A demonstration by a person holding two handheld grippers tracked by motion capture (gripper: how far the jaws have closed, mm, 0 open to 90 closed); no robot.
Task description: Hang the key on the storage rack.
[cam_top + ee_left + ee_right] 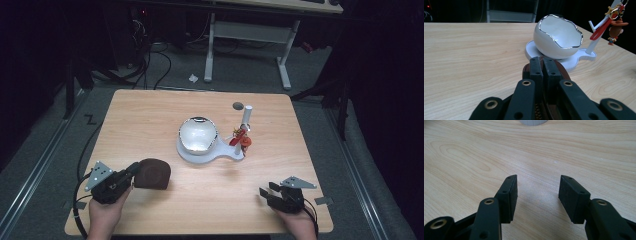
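At the near left corner of the wooden table (150,115), the left gripper (134,169) clamps the edge of a brown pouch (152,173), its jaws pinched tight — the egg-shaped white bowl (198,134) sits beyond. The right gripper (267,194) rests near the front edge — jaws apart, holding nothing.

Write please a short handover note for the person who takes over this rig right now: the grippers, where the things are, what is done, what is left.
Left gripper: shut on the brown pouch, at the table's near left part.
Right gripper: open, nothing between its jaws, over bare wood at the near right.
White eggshell-shaped bowl: on its white stand at the table's middle; a keychain figure hangs from the stand's post.
Done: the pouch is gripped.
Left: probably to carry the pouch to the bowl; the right gripper has no job yet.
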